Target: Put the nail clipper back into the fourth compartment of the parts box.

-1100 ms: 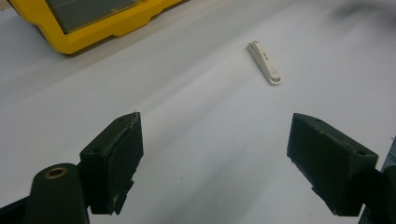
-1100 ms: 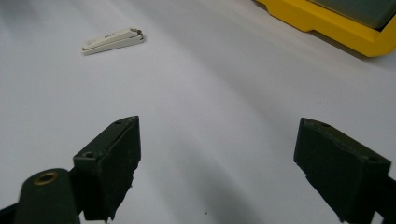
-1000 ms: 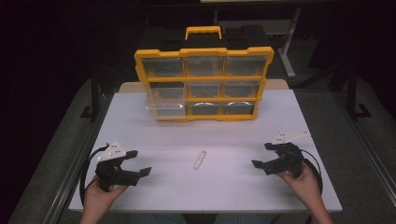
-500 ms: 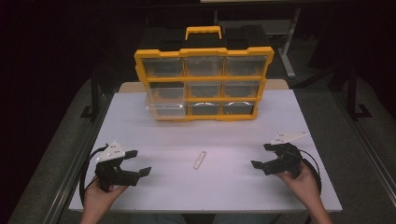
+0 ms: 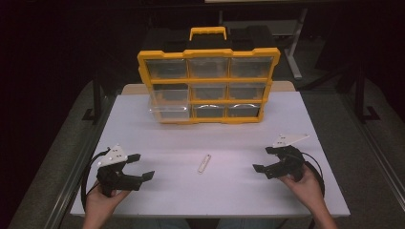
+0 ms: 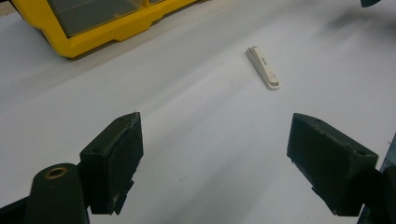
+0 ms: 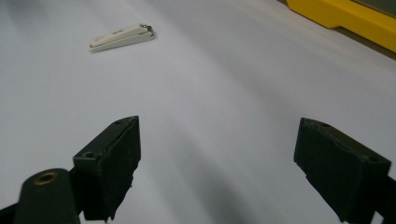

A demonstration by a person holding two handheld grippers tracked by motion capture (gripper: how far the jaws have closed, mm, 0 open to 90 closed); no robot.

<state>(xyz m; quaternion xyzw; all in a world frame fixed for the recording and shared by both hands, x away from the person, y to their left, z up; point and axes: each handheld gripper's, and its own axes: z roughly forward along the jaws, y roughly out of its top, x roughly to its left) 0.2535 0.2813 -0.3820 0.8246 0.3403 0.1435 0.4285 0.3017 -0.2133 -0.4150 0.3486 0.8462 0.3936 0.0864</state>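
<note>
The yellow organizer (image 5: 208, 86) is showing drawers whose contents are too dim to make out. The nail clipper (image 5: 204, 163) is lying flat on the white worktop (image 5: 229, 138), between the left hand-held gripper (image 5: 141, 166) and the right hand-held gripper (image 5: 264, 159), apart from both. Each is resting low with jaws spread wide, gripping nothing.

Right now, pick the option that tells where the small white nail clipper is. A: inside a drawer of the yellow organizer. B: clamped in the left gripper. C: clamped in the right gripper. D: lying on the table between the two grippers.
D: the nail clipper lies flat on the white table, apart from the open left gripper and the open right gripper.
</note>
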